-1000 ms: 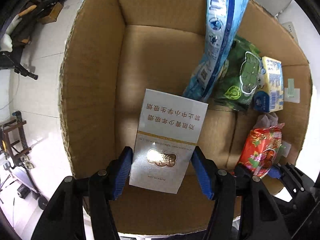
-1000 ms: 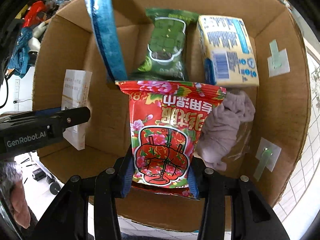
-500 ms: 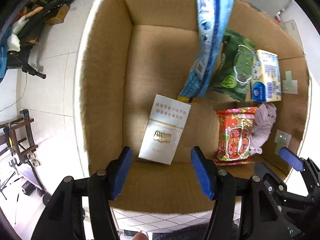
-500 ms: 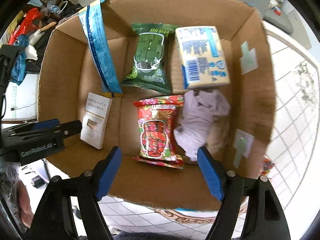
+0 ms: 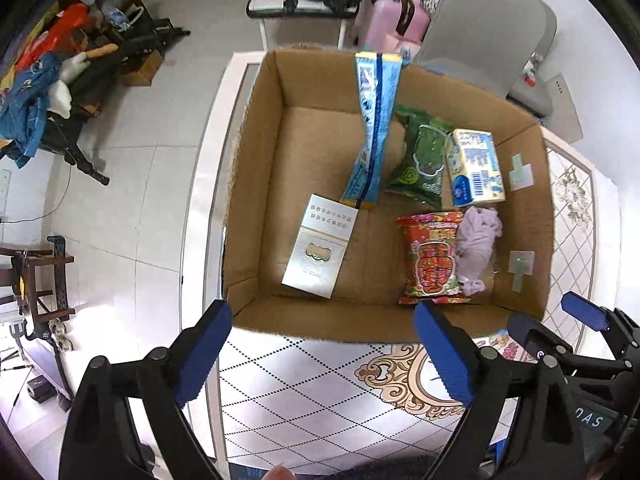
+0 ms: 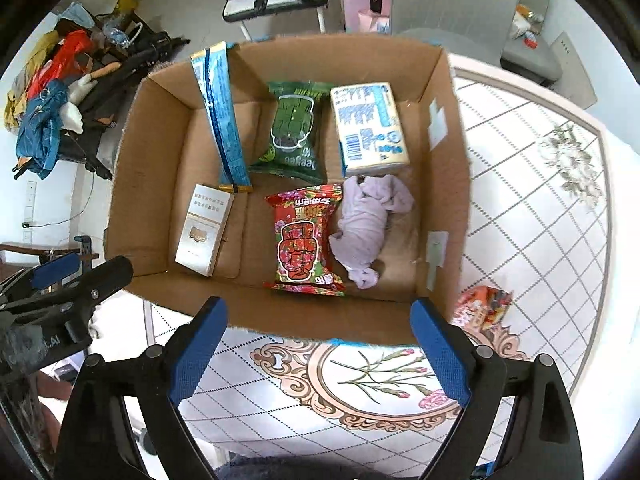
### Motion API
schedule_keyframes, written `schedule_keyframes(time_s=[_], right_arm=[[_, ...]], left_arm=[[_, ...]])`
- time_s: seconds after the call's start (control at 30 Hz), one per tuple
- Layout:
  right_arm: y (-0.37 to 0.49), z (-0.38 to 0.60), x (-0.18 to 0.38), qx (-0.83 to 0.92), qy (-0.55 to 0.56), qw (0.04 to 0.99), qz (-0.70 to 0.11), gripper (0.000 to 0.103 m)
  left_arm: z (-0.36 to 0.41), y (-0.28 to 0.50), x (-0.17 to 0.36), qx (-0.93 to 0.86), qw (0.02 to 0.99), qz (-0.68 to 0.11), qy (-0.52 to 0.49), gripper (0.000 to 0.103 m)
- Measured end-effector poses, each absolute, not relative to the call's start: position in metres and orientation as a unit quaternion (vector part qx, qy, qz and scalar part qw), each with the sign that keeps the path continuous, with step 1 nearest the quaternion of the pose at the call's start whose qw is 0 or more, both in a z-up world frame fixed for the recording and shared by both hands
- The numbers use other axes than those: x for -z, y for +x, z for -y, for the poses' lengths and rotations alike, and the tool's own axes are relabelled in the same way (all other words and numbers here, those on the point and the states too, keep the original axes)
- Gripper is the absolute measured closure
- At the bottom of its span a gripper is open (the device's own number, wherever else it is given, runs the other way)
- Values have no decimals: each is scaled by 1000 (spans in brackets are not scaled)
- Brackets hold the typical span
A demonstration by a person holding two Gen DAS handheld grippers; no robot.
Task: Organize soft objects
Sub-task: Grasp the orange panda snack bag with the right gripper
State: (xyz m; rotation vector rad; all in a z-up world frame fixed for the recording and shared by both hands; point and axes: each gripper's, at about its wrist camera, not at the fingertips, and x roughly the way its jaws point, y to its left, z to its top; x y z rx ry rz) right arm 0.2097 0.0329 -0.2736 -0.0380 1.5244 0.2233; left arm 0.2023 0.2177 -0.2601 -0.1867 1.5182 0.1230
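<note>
A cardboard box (image 5: 256, 184) (image 6: 148, 184) stands on the patterned table. In it lie a white carton (image 5: 318, 246) (image 6: 204, 230), a red snack bag (image 5: 432, 258) (image 6: 304, 236), a lilac cloth (image 5: 476, 244) (image 6: 364, 220), a green bag (image 5: 422, 160) (image 6: 294, 132), a blue-and-white tissue pack (image 5: 474, 166) (image 6: 370, 126) and a long blue packet (image 5: 374, 128) (image 6: 222, 116) leaning on the wall. My left gripper (image 5: 324, 354) and right gripper (image 6: 318, 350) are open and empty, above the table in front of the box.
A small orange-red packet (image 6: 484, 306) lies on the table right of the box. A grey chair (image 5: 488, 32) and a pink case (image 5: 394, 20) stand behind it. Clutter and tripods (image 5: 60, 80) sit on the floor to the left.
Both grippers let go of the white carton and the red bag, opened wide and pulled back up and out of the box. Both items now lie on the box floor.
</note>
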Motion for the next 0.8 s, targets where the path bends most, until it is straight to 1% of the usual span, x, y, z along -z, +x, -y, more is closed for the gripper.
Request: schedule_keyframes(time_s=[0.03, 0.1, 0.13, 0.33, 0.5, 0.63, 0.7, 0.8], right_arm=[[207, -32, 268, -99, -23, 723, -683, 8], [201, -28, 251, -97, -31, 734, -672, 8], [198, -28, 247, -98, -32, 738, -667, 8], [188, -22, 223, -106, -16, 750, -652, 8], [180, 11, 213, -108, 35, 753, -648, 8], [179, 71, 228, -64, 72, 745, -660, 8], [182, 105, 246, -27, 84, 732, -676, 8], [187, 150, 288, 19, 123, 701, -702, 8]], left_arm=[[-216, 199, 256, -55, 725, -681, -87, 9], [-215, 194, 251, -59, 732, -673, -86, 3], [-213, 192, 248, -62, 738, -667, -87, 2], [-209, 179, 226, -77, 761, -637, -94, 2], [-201, 175, 216, -78, 769, -628, -90, 2], [-187, 178, 224, -70, 763, -637, -81, 2], [-179, 181, 235, -62, 755, -647, -82, 2], [-166, 189, 254, -58, 744, -661, -79, 2]])
